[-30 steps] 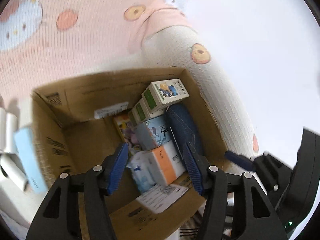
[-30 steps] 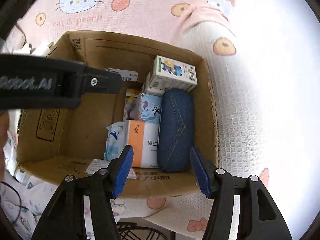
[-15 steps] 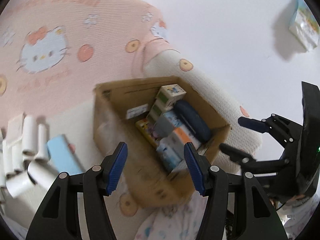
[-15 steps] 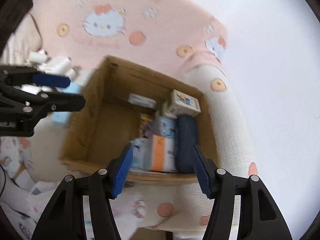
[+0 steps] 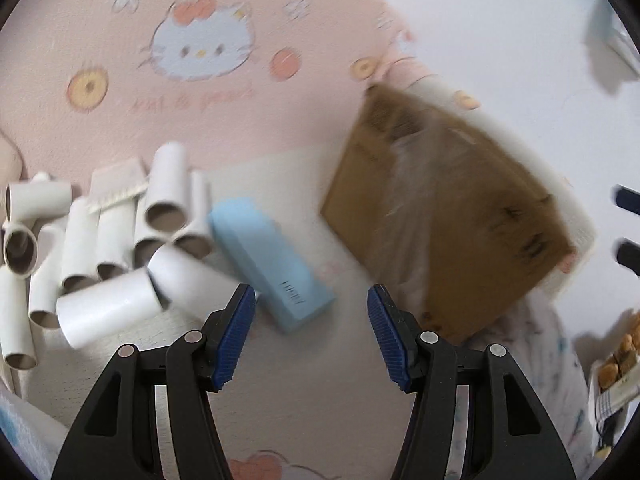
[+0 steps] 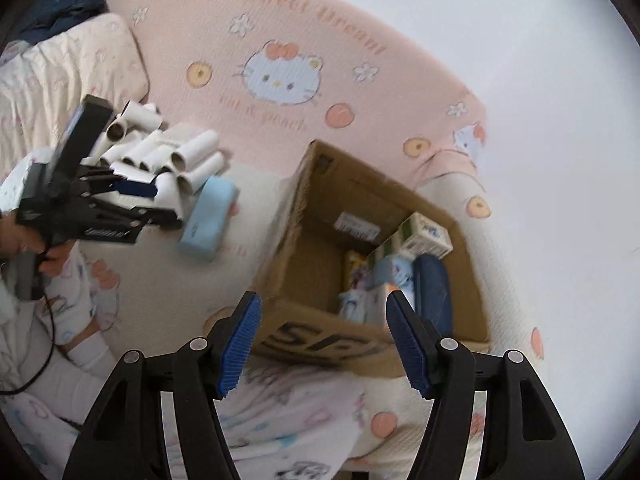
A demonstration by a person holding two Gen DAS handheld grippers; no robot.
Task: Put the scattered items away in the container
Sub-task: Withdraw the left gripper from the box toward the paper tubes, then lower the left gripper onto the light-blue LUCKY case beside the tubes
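- Pink cartoon-cat bedding (image 5: 200,92) is covering the surface, with a white wall filling the 1 to 3 o'clock side of both views.
- White cardboard tubes (image 5: 100,240) are lying in a loose heap at 9 o'clock in the left wrist view, several touching one another.
- A light blue box (image 5: 272,264) is lying just beside the tubes, tilted, with one end reaching between the blue pads.
- The left gripper (image 5: 311,334) is hovering released over that end, grasping nothing.
- A cardboard box (image 6: 304,264) is sitting at the centre of the right wrist view, well apart from the tubes; a dark blue case (image 6: 432,292) and small cartons (image 6: 424,236) are packed along its 3 o'clock wall.
- The right gripper (image 6: 322,342) is hanging released at 6 o'clock, empty, over the box's near wall.
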